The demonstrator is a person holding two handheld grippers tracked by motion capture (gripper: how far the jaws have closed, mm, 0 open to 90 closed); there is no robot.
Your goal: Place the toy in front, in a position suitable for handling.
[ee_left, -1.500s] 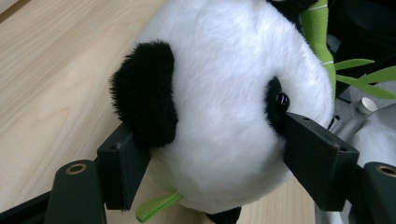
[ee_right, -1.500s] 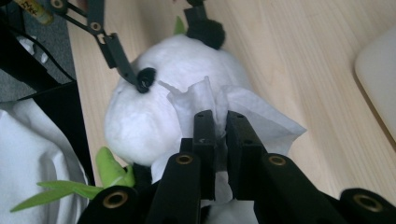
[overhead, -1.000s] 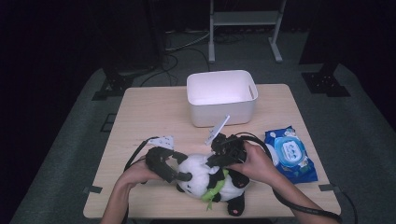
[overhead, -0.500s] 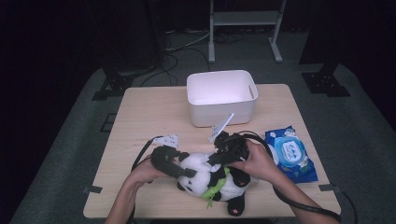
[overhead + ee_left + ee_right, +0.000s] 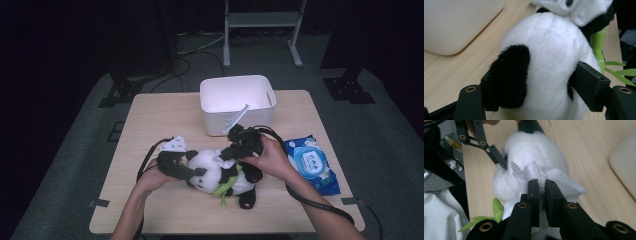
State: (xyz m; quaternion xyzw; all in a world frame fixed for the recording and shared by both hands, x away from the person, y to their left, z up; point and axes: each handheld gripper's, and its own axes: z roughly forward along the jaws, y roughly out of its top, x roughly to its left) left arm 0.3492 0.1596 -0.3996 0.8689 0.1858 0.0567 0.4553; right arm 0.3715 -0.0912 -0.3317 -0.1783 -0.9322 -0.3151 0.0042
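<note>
A black-and-white panda plush [image 5: 220,175] lies near the table's front edge with green bamboo leaves [image 5: 225,187] at its middle. My left gripper [image 5: 194,172] has just been closing on the plush's head [image 5: 549,50]. Its pads [image 5: 590,86] now press into the fur from both sides. My right gripper [image 5: 226,154] is over the plush from the right, shut on a crumpled white wipe [image 5: 541,173]. The wipe rests against the white fur [image 5: 531,150].
A white plastic bin [image 5: 237,102] stands behind the plush at the table's middle back. A blue pack of wet wipes [image 5: 310,162] lies at the right. Cables trail from both grippers across the wooden table [image 5: 150,120].
My left gripper's jaws have closed in on the plush's head. My right hand has shifted the wipe a little across the plush, toward the bin.
</note>
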